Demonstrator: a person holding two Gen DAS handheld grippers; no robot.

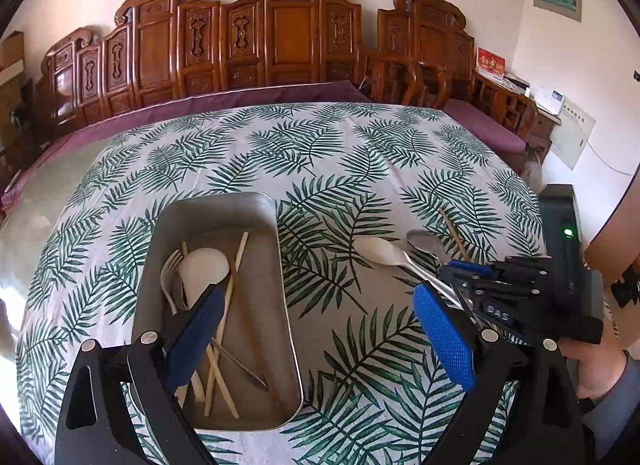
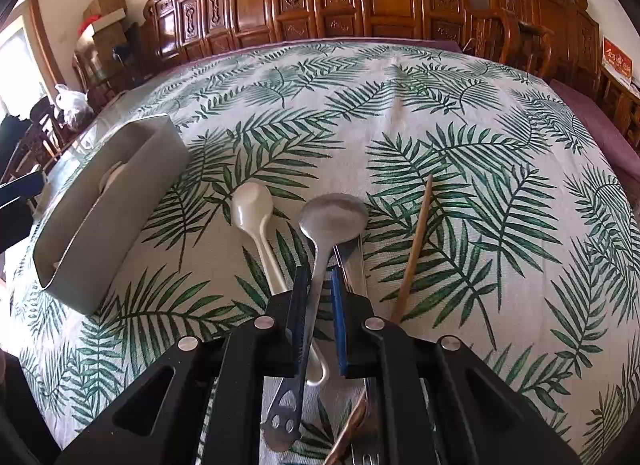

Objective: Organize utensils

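Note:
A grey metal tray (image 1: 256, 205) on the leaf-print tablecloth holds a white spoon (image 1: 204, 269), a fork (image 1: 170, 265), chopsticks and a thin metal utensil. My left gripper (image 1: 320, 329) is open, its left finger over the tray, holding nothing. My right gripper (image 2: 319, 297) has its jaws nearly closed around the handle of a metal spoon (image 2: 334, 217), with a small gap on the right side. It also shows in the left wrist view (image 1: 460, 277). A white plastic spoon (image 2: 252, 201) lies left of the metal spoon, a wooden chopstick (image 2: 416, 249) to the right. The tray shows at left (image 2: 116, 201).
More metal utensils lie under the right gripper (image 2: 352, 265). A carved wooden bench with a purple cushion (image 1: 240, 101) runs behind the table. A black device with a green light (image 1: 568, 233) stands at the table's right edge.

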